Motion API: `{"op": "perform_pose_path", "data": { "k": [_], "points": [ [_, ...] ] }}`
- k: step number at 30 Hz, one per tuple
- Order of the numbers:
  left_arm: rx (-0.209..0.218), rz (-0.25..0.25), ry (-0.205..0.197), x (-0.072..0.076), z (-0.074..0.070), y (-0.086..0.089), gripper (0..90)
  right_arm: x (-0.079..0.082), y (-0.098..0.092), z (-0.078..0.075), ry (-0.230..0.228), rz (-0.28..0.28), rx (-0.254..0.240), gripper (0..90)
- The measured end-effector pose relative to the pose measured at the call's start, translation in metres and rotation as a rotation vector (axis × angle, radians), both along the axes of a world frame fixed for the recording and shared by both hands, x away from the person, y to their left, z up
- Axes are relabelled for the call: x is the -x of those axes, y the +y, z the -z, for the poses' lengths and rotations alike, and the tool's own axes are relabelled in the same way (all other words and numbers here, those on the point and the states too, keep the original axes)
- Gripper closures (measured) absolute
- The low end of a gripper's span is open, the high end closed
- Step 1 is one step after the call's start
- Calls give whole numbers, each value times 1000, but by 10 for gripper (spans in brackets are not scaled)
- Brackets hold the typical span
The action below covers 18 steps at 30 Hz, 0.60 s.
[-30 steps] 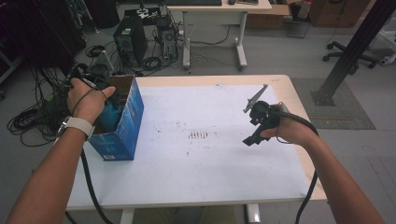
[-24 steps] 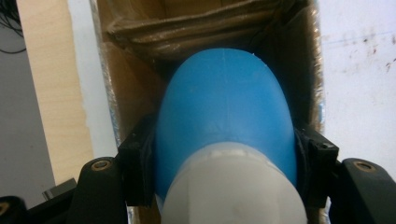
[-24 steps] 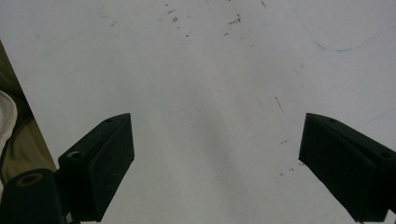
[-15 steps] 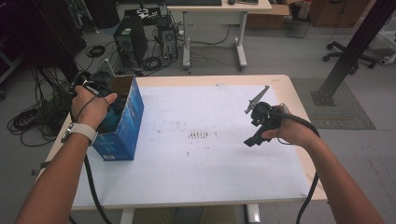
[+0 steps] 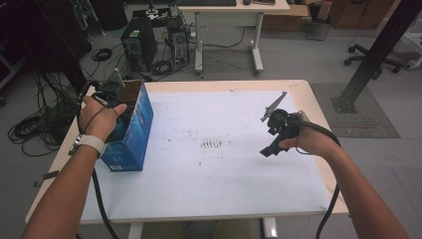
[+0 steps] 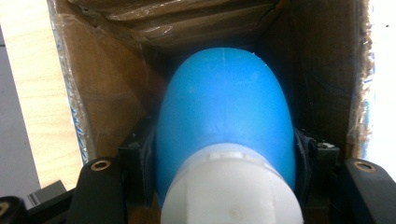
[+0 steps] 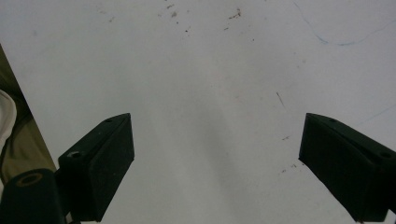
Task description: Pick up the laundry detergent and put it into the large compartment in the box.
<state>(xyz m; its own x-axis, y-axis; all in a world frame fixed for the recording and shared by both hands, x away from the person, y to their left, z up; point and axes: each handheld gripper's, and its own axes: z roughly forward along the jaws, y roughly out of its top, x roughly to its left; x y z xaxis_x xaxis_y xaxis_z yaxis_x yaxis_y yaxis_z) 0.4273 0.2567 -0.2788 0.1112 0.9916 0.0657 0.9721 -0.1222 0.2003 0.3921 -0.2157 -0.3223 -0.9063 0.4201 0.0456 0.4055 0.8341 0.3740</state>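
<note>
Bottle (image 6: 224, 112) is clamped in the left gripper (image 5: 110, 97) and mostly down inside the box (image 5: 130, 134) at the tabletop's left edge, just needs letting go, while the right gripper (image 7: 215, 163) hangs wide open, holding nothing.

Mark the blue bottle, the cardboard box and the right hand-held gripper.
blue bottle (image 6: 224, 107): left gripper view, rounded blue body.
cardboard box (image 5: 142, 124): high view, blue outer side.
right hand-held gripper (image 7: 217, 163): right gripper view, midway between open jaws.

Left gripper (image 5: 115, 99) pointing down, fingers clamped, right gripper (image 5: 276, 130) hovering, fingers spread wide
</note>
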Motion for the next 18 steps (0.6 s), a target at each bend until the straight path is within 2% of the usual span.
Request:
{"op": "perform_pose_path", "data": {
  "k": [18],
  "points": [
    [26,1,1,-3,3,6,367,1,0,2,5,6,5,104]
  ]
}}
